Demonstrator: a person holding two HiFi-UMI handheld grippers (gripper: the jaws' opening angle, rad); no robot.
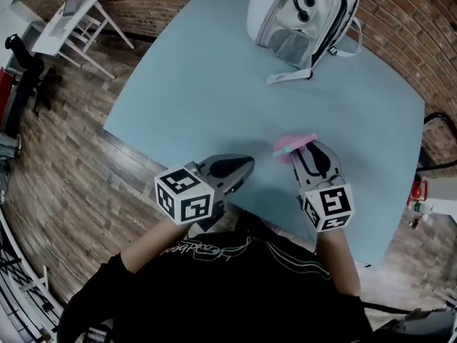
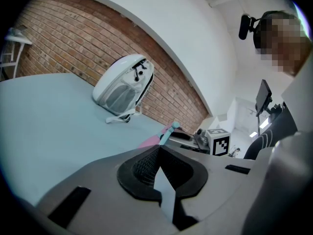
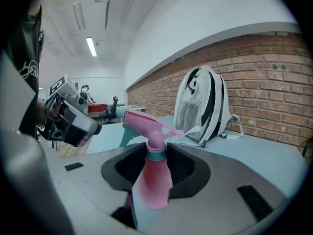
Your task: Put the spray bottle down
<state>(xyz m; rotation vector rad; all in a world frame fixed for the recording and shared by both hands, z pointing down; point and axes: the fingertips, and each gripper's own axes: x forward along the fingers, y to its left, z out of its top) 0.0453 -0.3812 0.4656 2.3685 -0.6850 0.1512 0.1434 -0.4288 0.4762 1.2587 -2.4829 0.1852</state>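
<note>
A pink spray bottle (image 3: pixel 150 182) with a teal collar and teal trigger stands upright between the jaws of my right gripper (image 3: pixel 156 153), which is shut on its shoulder just below the collar. From the head view its pink and teal head (image 1: pixel 293 146) pokes out in front of the right gripper (image 1: pixel 311 156), over the near part of the light blue table (image 1: pixel 214 84). Whether its base touches the table is hidden. My left gripper (image 1: pixel 241 168) hovers beside it to the left, shut and empty; its jaws (image 2: pixel 159 150) meet at the tips. The spray head (image 2: pixel 167 132) shows beyond them.
A white and grey backpack (image 1: pixel 301 13) stands at the table's far side, also in the left gripper view (image 2: pixel 122 86) and the right gripper view (image 3: pixel 203 104). A brick wall runs behind it. A white desk (image 1: pixel 71 16) stands on the wood floor at far left.
</note>
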